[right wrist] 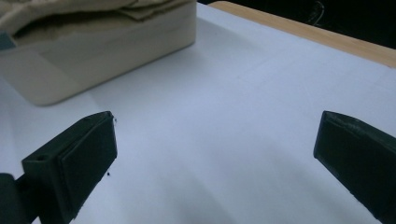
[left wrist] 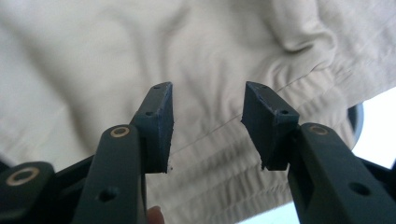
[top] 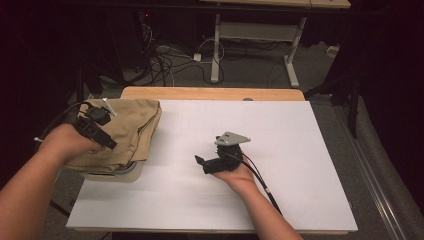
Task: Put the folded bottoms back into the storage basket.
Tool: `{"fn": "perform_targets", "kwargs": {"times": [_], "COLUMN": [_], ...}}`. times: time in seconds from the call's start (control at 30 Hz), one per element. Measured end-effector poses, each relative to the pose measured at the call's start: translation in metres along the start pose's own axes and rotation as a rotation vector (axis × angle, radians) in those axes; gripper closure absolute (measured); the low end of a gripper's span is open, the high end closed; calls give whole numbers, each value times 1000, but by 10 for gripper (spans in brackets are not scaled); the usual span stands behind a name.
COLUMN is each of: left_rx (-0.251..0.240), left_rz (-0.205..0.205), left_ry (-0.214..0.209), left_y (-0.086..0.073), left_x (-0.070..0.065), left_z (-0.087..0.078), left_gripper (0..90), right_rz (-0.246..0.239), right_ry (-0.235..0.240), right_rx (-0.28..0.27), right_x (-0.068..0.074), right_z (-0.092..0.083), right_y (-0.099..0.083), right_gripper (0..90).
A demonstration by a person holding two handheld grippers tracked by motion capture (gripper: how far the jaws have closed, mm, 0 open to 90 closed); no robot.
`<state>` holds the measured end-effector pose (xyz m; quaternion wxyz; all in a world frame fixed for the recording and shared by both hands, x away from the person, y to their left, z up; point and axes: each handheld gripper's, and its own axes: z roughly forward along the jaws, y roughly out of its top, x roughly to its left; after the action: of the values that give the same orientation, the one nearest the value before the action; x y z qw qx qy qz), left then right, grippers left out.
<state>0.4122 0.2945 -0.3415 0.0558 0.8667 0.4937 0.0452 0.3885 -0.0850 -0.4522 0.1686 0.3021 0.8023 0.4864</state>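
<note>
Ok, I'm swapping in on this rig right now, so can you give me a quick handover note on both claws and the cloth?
Left claw: jaws partly open, just above the tan cloth, nothing gripped.
Right claw: jaws wide open, empty, over the bare white table, pointing toward the cloth.
Cloth: piled in the cream tub at the table's left edge, spilling over its rim.
Done: nothing picked up yet.
Left: probably grip the cloth with the left claw and bring the right one over to help.
</note>
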Motion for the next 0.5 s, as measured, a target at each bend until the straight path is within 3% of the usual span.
{"fn": "perform_targets", "kwargs": {"times": [0.03,0.2,0.23,0.3,0.37,0.5], "left_rx": [1,-3,-5,-13,-17,-29], "left_rz": [4,6,3,2,-3,11], "left_ry": [0,-17,-23,-34,-51,-67], "left_y": [3,15,17,21,25,29], "left_x": [-2,-7,-8,-8,-7,-8], "left_z": [2,8,9,11,14,23], "left_gripper": [521,530,556,575,632,839], "right_rz": [0,6,14,17,18,5], "right_ry": [0,-26,-32,-40,-63,-127], "right_rx": [0,-8,-15,-14,-15,-5], "right_x": [0,-2,-3,-4,-6,-8], "right_z": [0,-34,-48,-56,-70,-98], "right_y": [0,-26,-35,-40,-49,-66], "right_gripper": [7,6,6,6,7,7]}}
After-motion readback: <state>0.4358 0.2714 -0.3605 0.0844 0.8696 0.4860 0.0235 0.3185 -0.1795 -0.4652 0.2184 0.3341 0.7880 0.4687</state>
